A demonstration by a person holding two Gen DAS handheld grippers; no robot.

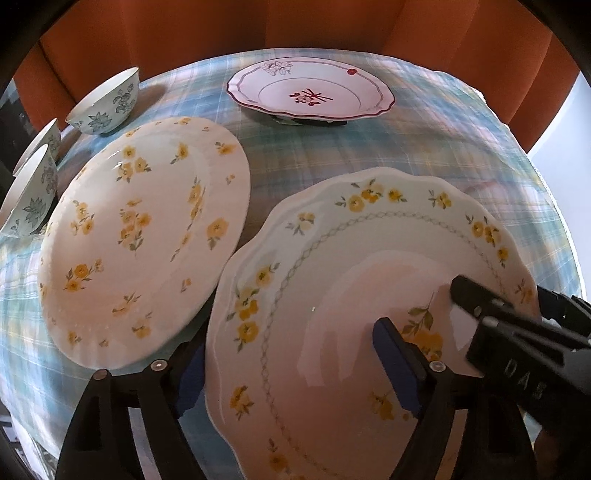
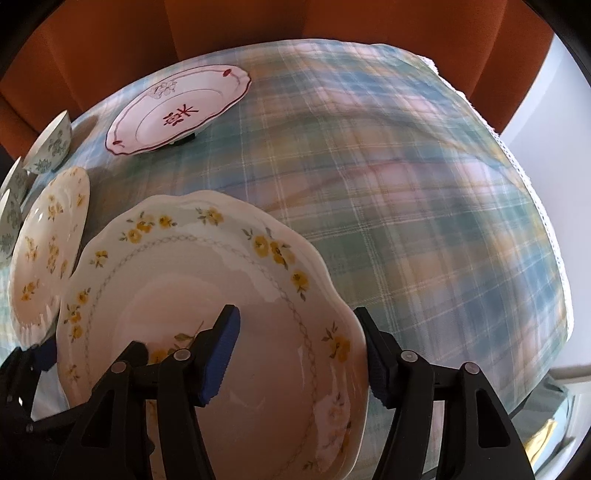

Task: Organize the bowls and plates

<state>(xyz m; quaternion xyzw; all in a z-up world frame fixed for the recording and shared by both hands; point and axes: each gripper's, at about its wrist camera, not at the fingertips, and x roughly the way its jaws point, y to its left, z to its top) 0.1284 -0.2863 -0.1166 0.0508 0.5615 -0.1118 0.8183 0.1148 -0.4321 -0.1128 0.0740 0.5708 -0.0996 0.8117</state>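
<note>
Nearest the cameras, a scalloped plate (image 1: 332, 295) with yellow flowers is sitting low in both wrist views on the plaid tablecloth (image 2: 406, 221). The left gripper (image 1: 291, 365) is straddling the plate's left rim, one blue pad lying over the plate's face and the other below the edge; its fingers are standing apart, not pressing on the plate. The right gripper (image 2: 303, 358) is straddling the plate's right rim the same way, fingers spread, with no visible clamping. Just beside it, at the left, a round flowered plate (image 1: 144, 240) is lying. Further up, at the left edge, teal-patterned bowls (image 1: 107, 103) are standing together. Farthest, at the top, a red-trimmed plate (image 1: 310, 92) is resting before an orange curtain (image 1: 295, 26).
</note>
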